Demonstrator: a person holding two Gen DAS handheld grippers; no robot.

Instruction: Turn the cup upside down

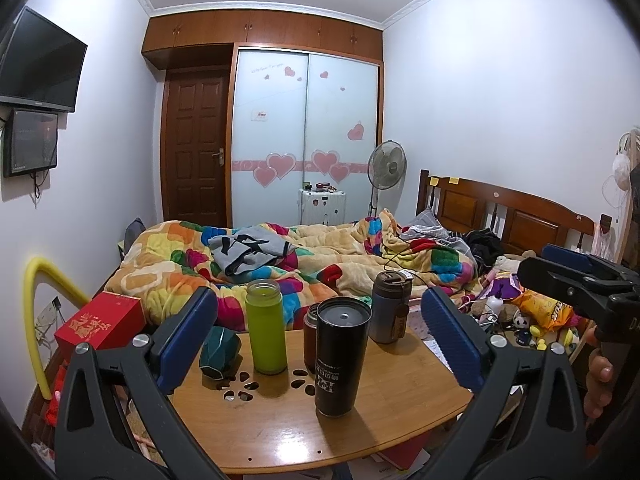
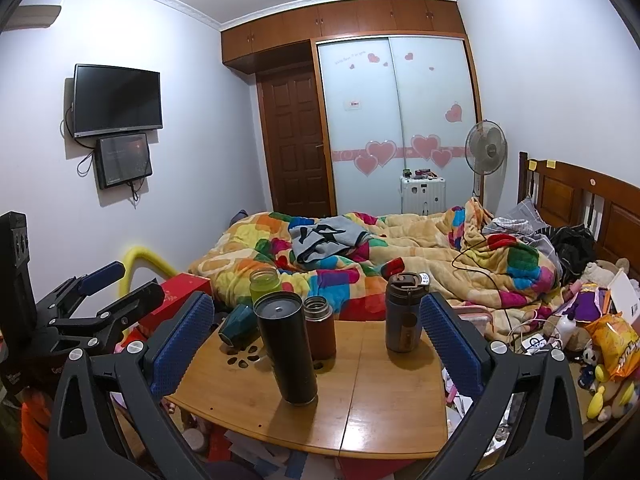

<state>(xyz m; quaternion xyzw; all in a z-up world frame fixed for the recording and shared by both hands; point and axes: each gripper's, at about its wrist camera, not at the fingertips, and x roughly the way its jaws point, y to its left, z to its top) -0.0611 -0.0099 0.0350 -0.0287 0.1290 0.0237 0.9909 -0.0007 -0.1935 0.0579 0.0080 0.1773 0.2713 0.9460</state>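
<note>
A tall black cup (image 1: 341, 356) stands upright on the small wooden table (image 1: 280, 432), nearest to me; it also shows in the right wrist view (image 2: 286, 348). A dark teal faceted cup (image 1: 219, 352) lies tipped at the table's left; the right wrist view shows it too (image 2: 237, 326). My left gripper (image 1: 320, 336) is open and empty, its blue pads either side of the cups, short of the table. My right gripper (image 2: 316, 336) is open and empty, likewise held back from the table.
A green bottle (image 1: 265, 326), a brown flask (image 1: 311, 336) and a grey tumbler (image 1: 390, 306) also stand on the table. A red box (image 1: 100, 320) sits left. The bed with a colourful blanket (image 1: 320, 256) lies behind; toys and snacks (image 1: 540, 312) clutter the right.
</note>
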